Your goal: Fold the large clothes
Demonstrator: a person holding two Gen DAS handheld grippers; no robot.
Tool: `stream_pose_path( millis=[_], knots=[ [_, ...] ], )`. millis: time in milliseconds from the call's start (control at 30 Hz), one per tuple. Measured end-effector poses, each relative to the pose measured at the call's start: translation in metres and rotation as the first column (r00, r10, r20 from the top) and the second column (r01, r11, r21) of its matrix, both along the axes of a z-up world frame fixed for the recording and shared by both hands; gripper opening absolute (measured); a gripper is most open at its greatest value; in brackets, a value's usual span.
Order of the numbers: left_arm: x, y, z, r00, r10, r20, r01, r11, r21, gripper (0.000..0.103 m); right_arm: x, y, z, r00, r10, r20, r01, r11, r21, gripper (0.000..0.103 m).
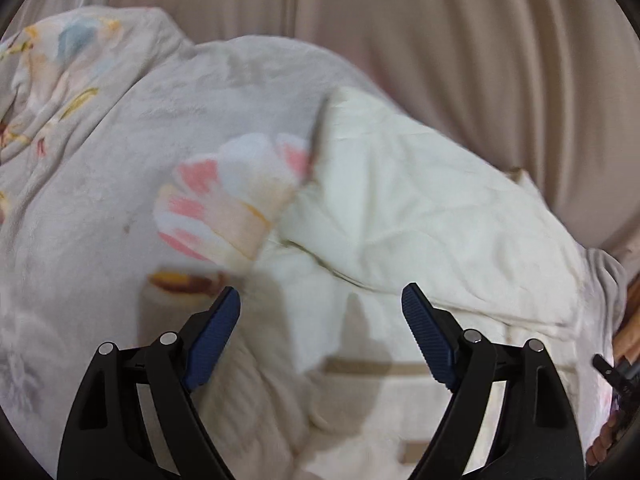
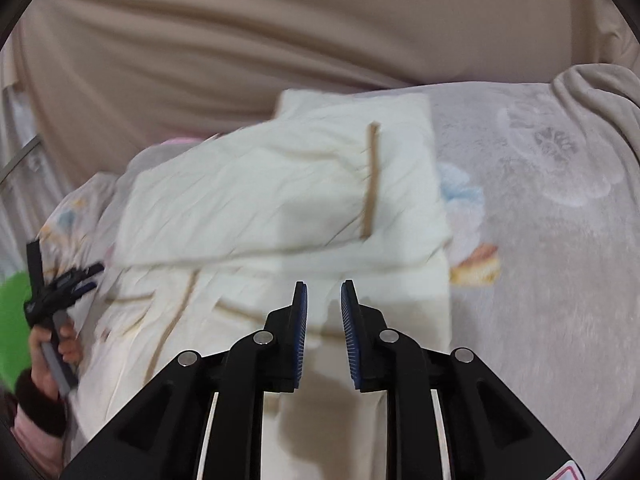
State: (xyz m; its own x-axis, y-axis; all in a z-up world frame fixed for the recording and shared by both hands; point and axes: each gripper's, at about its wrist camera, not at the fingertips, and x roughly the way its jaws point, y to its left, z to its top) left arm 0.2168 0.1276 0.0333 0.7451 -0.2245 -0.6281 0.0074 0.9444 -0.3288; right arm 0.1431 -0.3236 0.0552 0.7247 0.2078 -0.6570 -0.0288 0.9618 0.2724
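Note:
A cream garment with tan stripes (image 1: pixel 400 208) lies partly folded on a flowered blanket; it also shows in the right wrist view (image 2: pixel 280 200), with its upper layer folded over the lower one. My left gripper (image 1: pixel 320 300) is wide open above the garment's near edge, holding nothing. My right gripper (image 2: pixel 324 292) hovers over the garment's lower layer, jaws a narrow gap apart, nothing between them. The left gripper also shows in the right wrist view (image 2: pixel 64 280), held in a hand at the garment's left side.
The pale flowered blanket (image 1: pixel 100 160) covers the bed under the garment and spreads to the right in the right wrist view (image 2: pixel 540 240). A beige curtain (image 2: pixel 240 40) hangs behind. A green object (image 2: pixel 12 320) sits at the left edge.

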Motion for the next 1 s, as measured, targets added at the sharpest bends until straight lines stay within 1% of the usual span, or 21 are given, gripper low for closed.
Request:
stream_pose_path(
  millis=[67, 133, 200, 233, 333, 433, 500, 567, 600, 667, 733, 767, 800, 833, 900, 1000],
  knots=[
    [-0.005, -0.026, 0.003, 0.998, -0.06, -0.009, 0.06, 0.997, 0.05, 0.081, -0.006, 0.013, -0.008, 0.999, 0.027, -0.03, -0.028, 0.999, -0.02, 0.019],
    [-0.002, -0.06, -0.005, 0.991, -0.122, -0.047, 0.127, 0.982, 0.137, 0.081, 0.0, 0.026, -0.021, 0.997, 0.032, -0.073, -0.037, 0.998, -0.06, 0.019],
    [0.0, -0.076, -0.021, 0.989, -0.117, -0.096, 0.134, 0.971, 0.197, 0.081, -0.001, 0.035, -0.041, 0.992, 0.017, -0.128, -0.028, 0.995, -0.091, 0.017],
    [-0.002, -0.078, -0.029, 0.988, -0.105, -0.113, 0.128, 0.968, 0.218, 0.08, -0.005, 0.037, -0.046, 0.991, 0.009, -0.132, -0.023, 0.994, -0.103, 0.016],
    [-0.022, -0.075, -0.034, 0.989, -0.112, -0.098, 0.132, 0.962, 0.24, 0.08, -0.03, 0.033, -0.055, 0.989, 0.019, -0.147, -0.032, 0.996, -0.086, 0.014],
    [-0.049, -0.068, -0.039, 0.987, -0.136, -0.081, 0.153, 0.949, 0.274, 0.082, -0.069, 0.03, -0.061, 0.99, 0.037, -0.138, -0.05, 0.995, -0.091, 0.014],
    [-0.067, -0.066, -0.043, 0.984, -0.154, -0.087, 0.173, 0.94, 0.295, 0.082, -0.094, 0.027, -0.065, 0.991, 0.046, -0.129, -0.058, 0.994, -0.09, 0.014],
    [-0.087, -0.06, -0.043, 0.985, -0.154, -0.075, 0.17, 0.933, 0.317, 0.082, -0.118, 0.024, -0.065, 0.99, 0.05, -0.134, -0.059, 0.996, -0.063, 0.014],
    [-0.098, -0.054, -0.042, 0.986, -0.149, -0.079, 0.167, 0.934, 0.315, 0.083, -0.128, 0.022, -0.064, 0.989, 0.048, -0.137, -0.055, 0.997, -0.051, 0.014],
    [-0.114, -0.038, -0.039, 0.986, -0.14, -0.092, 0.159, 0.951, 0.266, 0.083, -0.15, 0.016, -0.062, 0.99, 0.037, -0.14, -0.041, 0.999, -0.028, 0.018],
    [-0.133, -0.012, -0.031, 0.991, -0.104, -0.089, 0.12, 0.971, 0.208, 0.083, -0.171, 0.008, -0.052, 0.992, 0.011, -0.127, -0.01, 1.0, 0.006, 0.033],
    [-0.139, -0.001, -0.028, 0.993, -0.086, -0.084, 0.1, 0.978, 0.184, 0.083, -0.185, 0.0, -0.047, 0.995, -0.019, -0.102, 0.021, 1.0, 0.016, 0.047],
    [-0.144, 0.013, -0.026, 0.995, -0.058, -0.085, 0.07, 0.986, 0.152, 0.085, -0.194, -0.006, -0.043, 0.996, -0.049, -0.081, 0.05, 0.999, 0.018, 0.057],
    [-0.148, 0.028, -0.025, 0.996, -0.006, -0.089, 0.018, 0.991, 0.135, 0.092, -0.203, -0.013, -0.04, 0.995, -0.081, -0.063, 0.082, 0.996, 0.022, 0.059],
    [-0.152, 0.048, -0.026, 0.994, 0.06, -0.096, -0.05, 0.994, 0.1, 0.092, -0.21, -0.028, -0.038, 0.99, -0.131, -0.057, 0.134, 0.989, 0.054, 0.061],
    [-0.154, 0.061, -0.034, 0.986, 0.105, -0.128, -0.098, 0.993, 0.058, 0.092, -0.21, -0.045, -0.043, 0.976, -0.203, -0.078, 0.212, 0.969, 0.127, 0.062]
  ],
)
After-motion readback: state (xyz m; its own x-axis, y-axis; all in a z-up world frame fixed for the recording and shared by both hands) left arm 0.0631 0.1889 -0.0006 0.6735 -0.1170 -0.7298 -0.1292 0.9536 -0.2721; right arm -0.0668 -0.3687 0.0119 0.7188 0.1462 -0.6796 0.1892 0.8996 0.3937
